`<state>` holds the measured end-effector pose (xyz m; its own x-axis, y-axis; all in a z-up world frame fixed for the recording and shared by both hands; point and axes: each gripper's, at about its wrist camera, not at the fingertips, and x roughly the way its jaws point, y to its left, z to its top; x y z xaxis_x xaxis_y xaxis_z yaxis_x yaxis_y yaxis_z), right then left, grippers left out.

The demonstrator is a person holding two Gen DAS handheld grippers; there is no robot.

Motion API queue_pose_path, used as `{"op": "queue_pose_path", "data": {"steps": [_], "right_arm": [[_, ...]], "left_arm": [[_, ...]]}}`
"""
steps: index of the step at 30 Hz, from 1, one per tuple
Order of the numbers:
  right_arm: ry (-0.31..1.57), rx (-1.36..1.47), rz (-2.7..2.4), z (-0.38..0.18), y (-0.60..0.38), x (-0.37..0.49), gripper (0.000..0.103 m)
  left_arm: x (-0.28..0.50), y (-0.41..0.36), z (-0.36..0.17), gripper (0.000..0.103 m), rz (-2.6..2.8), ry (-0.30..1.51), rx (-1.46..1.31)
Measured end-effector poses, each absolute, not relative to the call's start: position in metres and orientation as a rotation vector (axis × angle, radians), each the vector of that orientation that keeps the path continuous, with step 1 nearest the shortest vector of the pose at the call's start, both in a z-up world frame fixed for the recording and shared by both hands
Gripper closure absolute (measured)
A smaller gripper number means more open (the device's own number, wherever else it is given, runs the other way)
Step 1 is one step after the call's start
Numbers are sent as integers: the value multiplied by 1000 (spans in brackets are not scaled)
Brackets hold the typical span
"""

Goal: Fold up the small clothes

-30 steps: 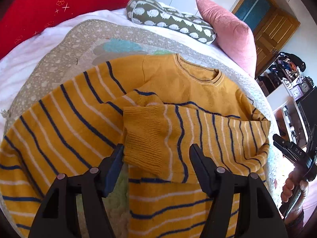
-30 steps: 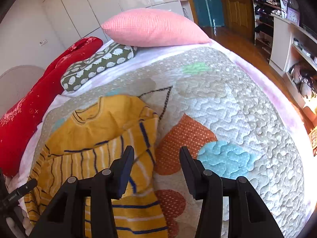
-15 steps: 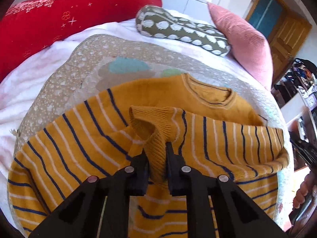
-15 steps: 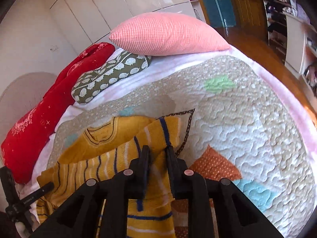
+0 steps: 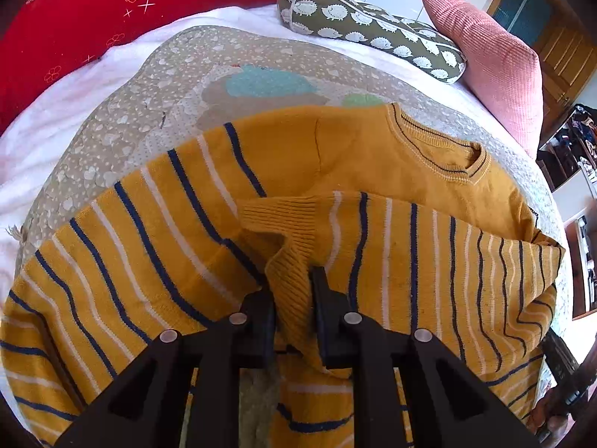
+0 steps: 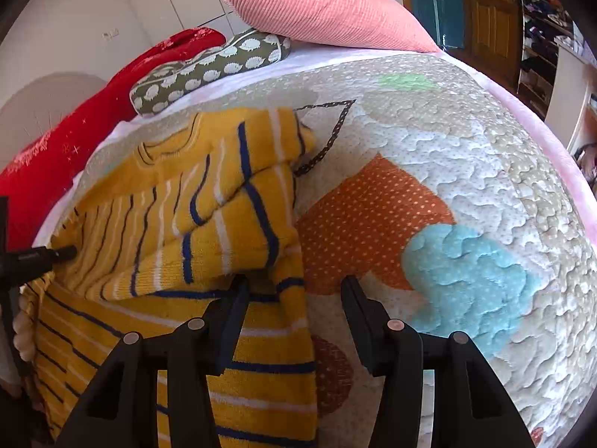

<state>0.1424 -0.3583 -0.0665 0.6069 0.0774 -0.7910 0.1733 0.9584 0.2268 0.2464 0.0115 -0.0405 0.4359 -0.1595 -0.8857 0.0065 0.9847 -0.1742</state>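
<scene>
Yellow striped sweater point(image 5: 373, 171) lies on patchwork quilt point(image 5: 156, 104), collar toward far pillows, one sleeve folded across chest. Left gripper point(image 5: 293, 298) narrow, pinching ribbed sleeve cuff point(image 5: 287, 246) between black fingers. Right gripper point(image 6: 294, 298) wide apart, holding nothing, hovering at sweater's right edge point(image 6: 238, 231) where folded sleeve bunches; quilt's orange patch point(image 6: 365, 216) just right of it. Far side: pink pillow point(image 6: 321, 11), green hedgehog-print cushion point(image 5: 373, 30), red bolster point(image 5: 74, 30).
</scene>
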Motion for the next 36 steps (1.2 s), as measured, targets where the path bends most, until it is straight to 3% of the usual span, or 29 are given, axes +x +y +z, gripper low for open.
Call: {"op": "queue_pose_path", "data": {"steps": [1,5,6,9,12,16,20,22,26,31,36], "right_arm": [[936,303,-60,-67,-359,149,98],[881,541,-147,-50,-409,142,100],[872,567,-175,-47,-420,137,100],[915,565,-233,-57,-431,131,99],[949,537,-201,-61,-426,128,94],[883,480,-242,-30,-424,103,78],[825,380,-220,9,-400,83,78],[821,346,-160,24,-376,78,78],[824,257,62,42,-292,72,73],[851,118,435,41,-143,63,50],[839,-169,633,18,-3,44,49]], "left_arm": [[245,9,-39,87,-99,1116,-143],[243,-5,-31,87,-121,1101,-123],[244,-11,-33,82,-138,1109,-120],[246,-21,-45,81,-128,1133,-88],[243,-13,-43,81,-143,1143,-131],[218,18,-14,78,-191,1102,-204],[173,59,23,57,-150,988,-168],[148,87,33,52,-112,942,-159],[116,145,37,51,5,904,-157],[82,221,25,51,97,913,-301],[49,255,23,51,158,876,-352]]}}
